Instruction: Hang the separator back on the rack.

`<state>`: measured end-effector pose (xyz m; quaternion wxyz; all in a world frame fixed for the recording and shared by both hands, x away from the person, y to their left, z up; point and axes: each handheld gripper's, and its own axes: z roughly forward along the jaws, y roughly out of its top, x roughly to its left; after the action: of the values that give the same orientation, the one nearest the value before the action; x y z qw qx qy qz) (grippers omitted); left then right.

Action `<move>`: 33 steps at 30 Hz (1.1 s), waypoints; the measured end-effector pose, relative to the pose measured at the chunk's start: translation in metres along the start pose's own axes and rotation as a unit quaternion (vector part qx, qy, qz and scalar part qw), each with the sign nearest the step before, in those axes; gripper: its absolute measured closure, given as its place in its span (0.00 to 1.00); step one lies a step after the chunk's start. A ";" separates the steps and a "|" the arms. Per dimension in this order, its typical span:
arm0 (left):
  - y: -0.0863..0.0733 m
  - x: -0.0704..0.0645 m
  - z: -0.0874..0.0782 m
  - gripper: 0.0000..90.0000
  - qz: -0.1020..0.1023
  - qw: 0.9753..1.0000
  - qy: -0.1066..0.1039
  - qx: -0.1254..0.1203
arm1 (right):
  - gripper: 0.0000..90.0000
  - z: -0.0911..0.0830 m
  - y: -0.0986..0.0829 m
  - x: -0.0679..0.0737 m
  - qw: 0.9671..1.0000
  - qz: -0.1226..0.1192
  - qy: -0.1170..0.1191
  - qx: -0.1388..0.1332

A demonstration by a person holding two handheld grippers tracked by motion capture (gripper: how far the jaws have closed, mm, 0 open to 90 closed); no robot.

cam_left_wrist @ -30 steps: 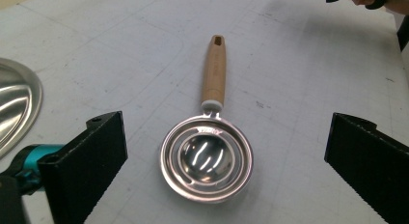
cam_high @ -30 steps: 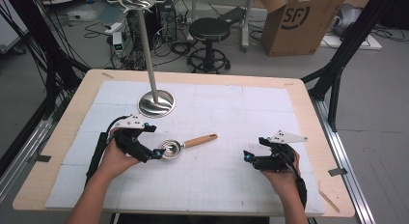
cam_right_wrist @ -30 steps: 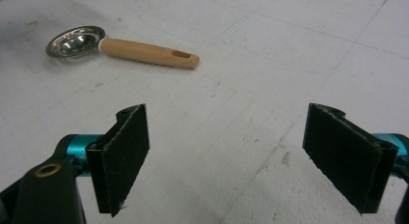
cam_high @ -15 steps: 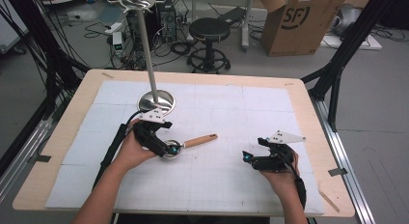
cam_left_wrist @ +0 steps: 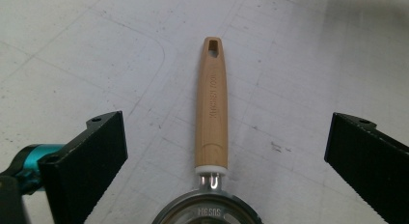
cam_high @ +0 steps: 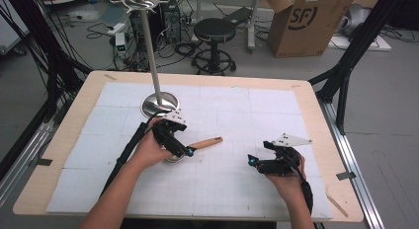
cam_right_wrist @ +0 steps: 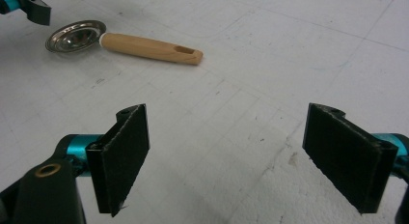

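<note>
Left tongs: mine, jaws wide apart, straddling the strainer.
Right tongs: agape, idle above the bench.
Method: I should centre on the wooden handle, then close squarely.

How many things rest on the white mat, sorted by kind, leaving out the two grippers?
Wooden-handled metal strainer: 1
Metal stand, round base with tall pole: 1
Total: 2

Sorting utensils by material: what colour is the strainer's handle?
Light tan wood handle with a white collar at the metal bowl; clearest in the left gripper view.
</note>
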<state>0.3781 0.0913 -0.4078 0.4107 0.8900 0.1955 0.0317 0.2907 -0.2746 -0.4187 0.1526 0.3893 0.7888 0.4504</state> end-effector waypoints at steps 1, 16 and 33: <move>0.000 0.000 0.003 0.02 -0.001 1.000 0.003 0.003 | 0.18 0.000 0.000 0.000 1.000 0.000 0.000 0.001; -0.005 0.006 0.020 0.29 0.005 0.998 0.015 0.058 | 0.18 0.003 0.000 0.001 1.000 -0.004 0.002 0.004; -0.005 0.003 0.030 0.58 0.018 0.996 0.002 0.090 | 0.18 0.005 0.000 0.003 1.000 -0.005 0.005 0.008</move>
<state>0.3860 0.0738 -0.4320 0.3277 0.9267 0.1826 0.0227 0.2921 -0.2692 -0.4211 0.1484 0.3844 0.7950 0.4452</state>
